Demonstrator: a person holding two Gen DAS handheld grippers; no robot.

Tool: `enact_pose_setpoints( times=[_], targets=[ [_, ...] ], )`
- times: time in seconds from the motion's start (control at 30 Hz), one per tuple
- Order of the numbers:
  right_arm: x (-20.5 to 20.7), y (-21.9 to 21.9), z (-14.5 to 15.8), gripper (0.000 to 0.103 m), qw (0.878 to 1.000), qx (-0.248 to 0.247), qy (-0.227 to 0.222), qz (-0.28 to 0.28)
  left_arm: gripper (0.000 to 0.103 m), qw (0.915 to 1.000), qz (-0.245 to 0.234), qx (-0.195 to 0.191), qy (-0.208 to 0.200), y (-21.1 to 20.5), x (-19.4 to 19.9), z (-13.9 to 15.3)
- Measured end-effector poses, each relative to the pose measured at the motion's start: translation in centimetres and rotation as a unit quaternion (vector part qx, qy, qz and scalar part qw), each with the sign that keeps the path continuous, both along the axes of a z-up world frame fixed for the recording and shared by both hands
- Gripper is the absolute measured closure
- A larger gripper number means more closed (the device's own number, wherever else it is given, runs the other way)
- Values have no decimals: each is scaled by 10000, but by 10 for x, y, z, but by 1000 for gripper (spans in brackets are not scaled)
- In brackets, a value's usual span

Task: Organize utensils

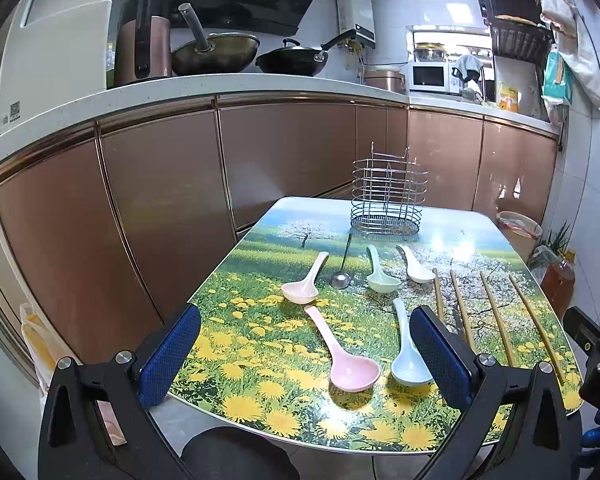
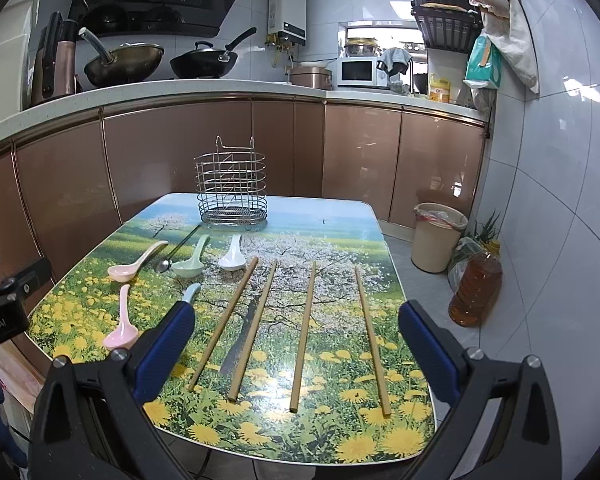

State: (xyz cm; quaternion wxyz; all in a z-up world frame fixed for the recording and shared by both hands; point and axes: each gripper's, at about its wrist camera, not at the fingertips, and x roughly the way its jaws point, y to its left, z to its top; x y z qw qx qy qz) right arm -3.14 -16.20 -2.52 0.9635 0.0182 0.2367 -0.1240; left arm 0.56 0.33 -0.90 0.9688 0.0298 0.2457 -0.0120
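On the table (image 2: 340, 216), the utensils lie spread out flat and apart, none overlapping, which leaves each one room to be picked singly. At the far end stands the wire caddy (image 2: 232, 196), upright and empty, probably where everything is meant to go. The spoons cluster on the left half: a pink spoon (image 1: 300, 286), a metal spoon (image 1: 342, 272), a green spoon (image 1: 380, 274) and a white spoon (image 1: 416, 266) in a far row, with a second pink spoon (image 1: 346, 358) and a blue spoon (image 1: 408, 356) nearer. Four chopsticks (image 2: 304, 332) lie roughly side by side on the right half, ends toward the near edge. The split suits the two hands. The left gripper (image 1: 306, 354) hovers wide open over the near spoons, holding nothing; the right gripper (image 2: 296, 350) hovers wide open over the chopsticks, also empty. No utensil is in the caddy yet, so the sorting looks unstarted.
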Motion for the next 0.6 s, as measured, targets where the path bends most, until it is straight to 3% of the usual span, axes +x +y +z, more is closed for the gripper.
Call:
enact_pose_setpoints(
  times=[0.6],
  targets=[
    [2,-8,-5,1,9997,216,72,-18,0,9998,-30,-52,179,4,7,-3]
  ],
)
